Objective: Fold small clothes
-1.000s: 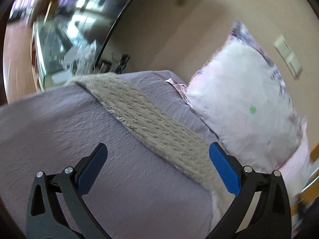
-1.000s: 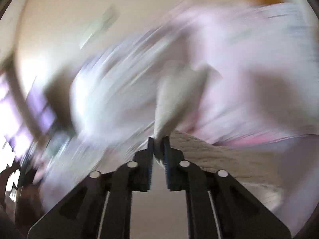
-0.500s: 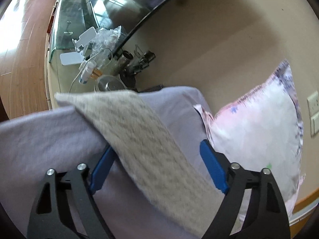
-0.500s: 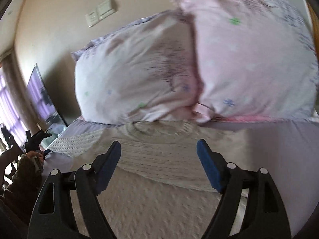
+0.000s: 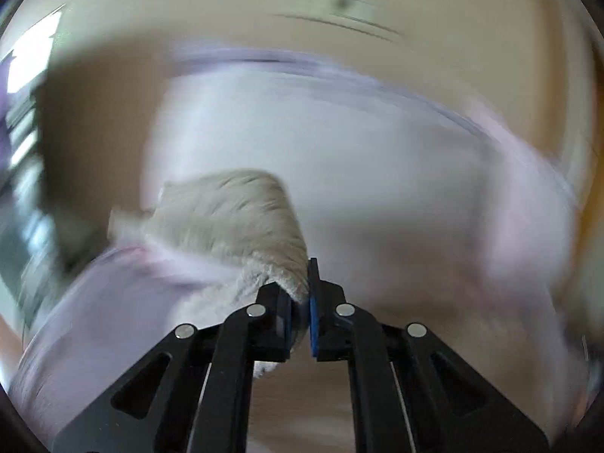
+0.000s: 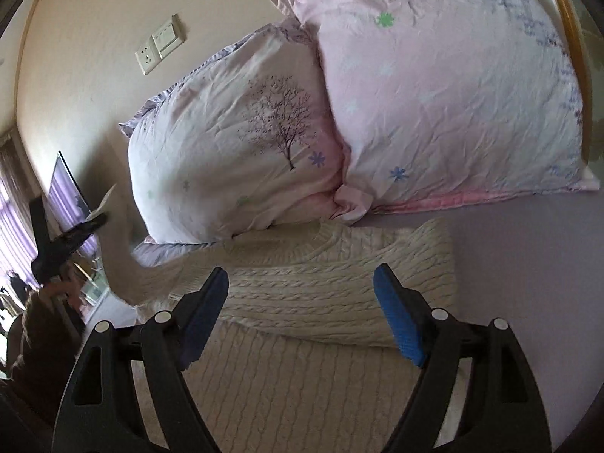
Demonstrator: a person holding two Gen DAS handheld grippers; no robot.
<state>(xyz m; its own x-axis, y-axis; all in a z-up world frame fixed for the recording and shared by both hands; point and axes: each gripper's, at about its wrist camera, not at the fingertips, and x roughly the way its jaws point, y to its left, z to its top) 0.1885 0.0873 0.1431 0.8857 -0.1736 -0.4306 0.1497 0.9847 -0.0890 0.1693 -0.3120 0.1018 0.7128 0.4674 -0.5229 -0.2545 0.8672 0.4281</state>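
Observation:
A cream cable-knit sweater (image 6: 324, 283) lies on the lilac bed sheet (image 6: 528, 264), its right sleeve folded across the body. My right gripper (image 6: 302, 313) is open and empty, held just above the sweater's body. My left gripper (image 5: 300, 302) is shut on the sweater's left sleeve (image 5: 241, 211) and holds it up off the bed; that view is motion-blurred. In the right wrist view the left gripper (image 6: 94, 221) shows at the far left with the lifted sleeve (image 6: 117, 260) hanging from it.
Two pink floral pillows (image 6: 434, 94) lean against the wall behind the sweater. A wall socket and switch (image 6: 160, 43) sit above them. A TV screen (image 6: 68, 192) and the left edge of the bed are at the far left.
My left gripper has shut on the left sleeve and swung it up off the bed. My right gripper let go of the right sleeve a second ago and stays open over the sweater.

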